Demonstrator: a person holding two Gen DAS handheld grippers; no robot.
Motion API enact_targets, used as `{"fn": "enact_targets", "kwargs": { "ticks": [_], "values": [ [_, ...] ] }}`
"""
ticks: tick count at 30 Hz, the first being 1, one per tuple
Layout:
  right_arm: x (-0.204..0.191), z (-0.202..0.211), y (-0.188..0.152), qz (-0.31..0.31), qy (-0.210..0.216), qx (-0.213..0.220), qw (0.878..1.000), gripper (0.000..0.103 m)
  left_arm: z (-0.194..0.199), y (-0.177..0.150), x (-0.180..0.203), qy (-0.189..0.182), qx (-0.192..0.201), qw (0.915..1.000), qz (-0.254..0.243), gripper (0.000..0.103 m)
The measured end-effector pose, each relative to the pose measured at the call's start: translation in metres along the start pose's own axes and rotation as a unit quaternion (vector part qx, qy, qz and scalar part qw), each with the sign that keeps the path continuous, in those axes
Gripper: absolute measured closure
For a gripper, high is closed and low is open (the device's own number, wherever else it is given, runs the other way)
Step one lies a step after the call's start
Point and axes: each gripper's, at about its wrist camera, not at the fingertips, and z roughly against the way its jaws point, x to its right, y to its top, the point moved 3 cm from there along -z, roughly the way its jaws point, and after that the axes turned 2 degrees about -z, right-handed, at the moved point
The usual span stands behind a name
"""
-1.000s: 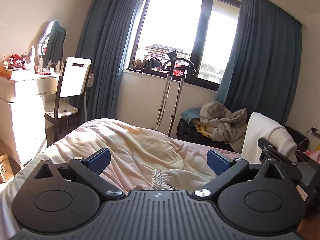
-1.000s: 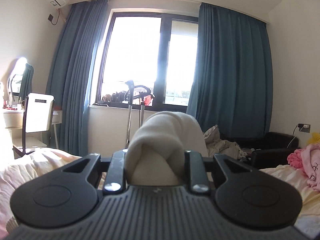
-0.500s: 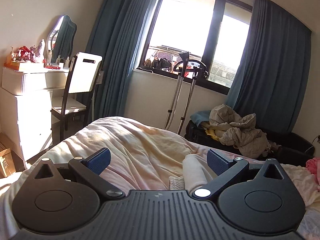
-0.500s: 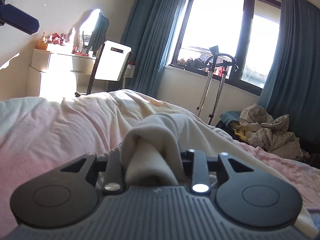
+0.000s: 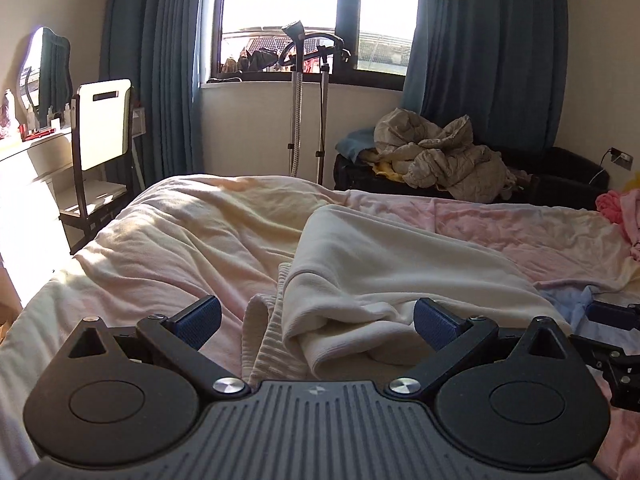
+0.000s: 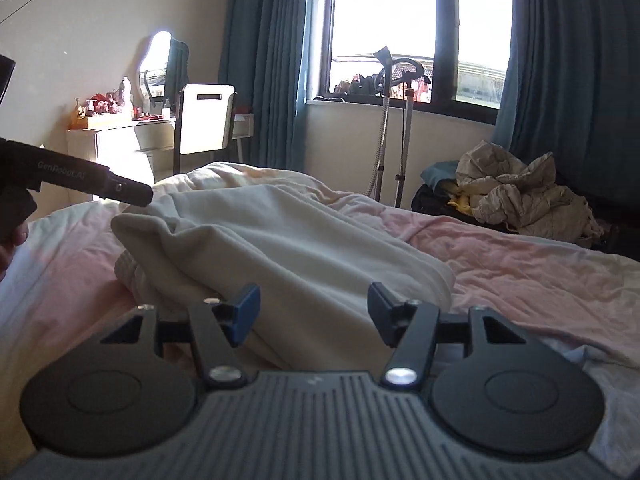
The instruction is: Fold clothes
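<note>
A cream sweatshirt (image 5: 384, 268) lies folded over on the pink bed cover (image 5: 168, 248); its ribbed hem shows at the near left. My left gripper (image 5: 316, 322) hangs wide open just above its near edge, pads clear of the cloth. In the right wrist view the same cream sweatshirt (image 6: 288, 248) spreads ahead. My right gripper (image 6: 312, 312) is opening, the cloth lying loose between its blue pads with gaps on both sides. The left gripper's black body (image 6: 80, 178) reaches in from the left edge, near the garment's far corner.
A pink garment (image 5: 620, 212) lies at the bed's right edge. Beyond the bed stand a garment steamer (image 5: 308, 104), a white-backed chair (image 5: 104, 128) by a dresser, and a dark bench heaped with crumpled beige clothes (image 5: 440, 156).
The right gripper carried the cream sweatshirt down onto the bed and let go, its jaws spreading. The left gripper sank toward the bed and stayed open.
</note>
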Motion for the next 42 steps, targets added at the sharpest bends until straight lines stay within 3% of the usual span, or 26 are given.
{"fn": "enact_targets", "kwargs": {
  "ticks": [3, 5, 9, 16, 18, 21, 24, 26, 27, 29, 31, 32, 34, 37, 40, 42],
  "values": [
    [0.025, 0.016, -0.017, -0.042, -0.036, 0.021, 0.998, 0.039, -0.012, -0.016, 0.015, 0.005, -0.027, 0.9991, -0.033, 0.000],
    [0.041, 0.015, -0.028, -0.093, -0.059, 0.009, 0.994, 0.039, -0.020, -0.028, 0.025, 0.009, -0.046, 0.9972, -0.058, 0.000],
    [0.042, 0.007, -0.035, -0.108, -0.046, 0.000, 0.993, 0.033, -0.026, -0.038, 0.040, 0.024, -0.049, 0.9949, -0.086, 0.000],
    [0.030, -0.006, -0.040, -0.113, 0.002, -0.020, 0.993, 0.019, -0.026, -0.033, 0.021, 0.056, -0.027, 0.9980, -0.008, 0.000],
    [0.026, -0.013, -0.042, -0.108, 0.000, -0.030, 0.994, 0.019, -0.030, -0.032, 0.008, 0.076, -0.019, 0.9967, 0.023, 0.000],
    [0.025, -0.024, -0.049, -0.108, -0.009, -0.057, 0.993, 0.018, -0.040, -0.032, -0.010, 0.067, -0.016, 0.9943, 0.082, 0.000],
    [0.038, -0.033, -0.056, -0.162, -0.007, -0.067, 0.984, 0.018, -0.044, -0.028, -0.009, 0.060, 0.001, 0.9938, 0.094, 0.000],
    [0.041, -0.033, -0.056, -0.187, -0.001, -0.060, 0.981, 0.018, -0.044, -0.025, -0.001, 0.068, 0.022, 0.9950, 0.069, 0.001],
    [0.041, -0.032, -0.055, -0.187, -0.002, -0.053, 0.981, 0.024, -0.043, -0.024, 0.002, 0.071, 0.034, 0.9952, 0.058, 0.002],
    [0.040, -0.031, -0.052, -0.187, -0.004, -0.040, 0.982, 0.030, -0.042, -0.024, 0.007, 0.064, 0.056, 0.9951, 0.050, 0.013],
    [0.034, -0.026, -0.045, -0.170, -0.013, -0.015, 0.985, 0.037, -0.041, -0.022, 0.009, 0.052, 0.066, 0.9948, 0.058, 0.036],
    [0.032, -0.024, -0.042, -0.165, -0.016, -0.005, 0.986, 0.039, -0.040, -0.021, 0.011, 0.047, 0.070, 0.9945, 0.062, 0.039],
    [0.032, -0.021, -0.038, -0.160, -0.022, 0.007, 0.987, 0.048, -0.035, -0.018, 0.010, 0.032, 0.082, 0.9926, 0.083, 0.066],
    [0.032, -0.015, -0.032, -0.151, -0.031, 0.020, 0.988, 0.060, -0.024, -0.011, 0.002, 0.016, 0.084, 0.9869, 0.137, 0.073],
    [0.028, -0.009, -0.026, -0.137, -0.037, 0.033, 0.989, 0.062, -0.019, -0.011, -0.008, 0.027, 0.078, 0.9804, 0.178, 0.080],
    [0.027, -0.015, -0.029, -0.134, -0.036, 0.018, 0.990, 0.062, -0.025, -0.019, -0.015, 0.035, 0.054, 0.9785, 0.196, 0.079]
  ]
}}
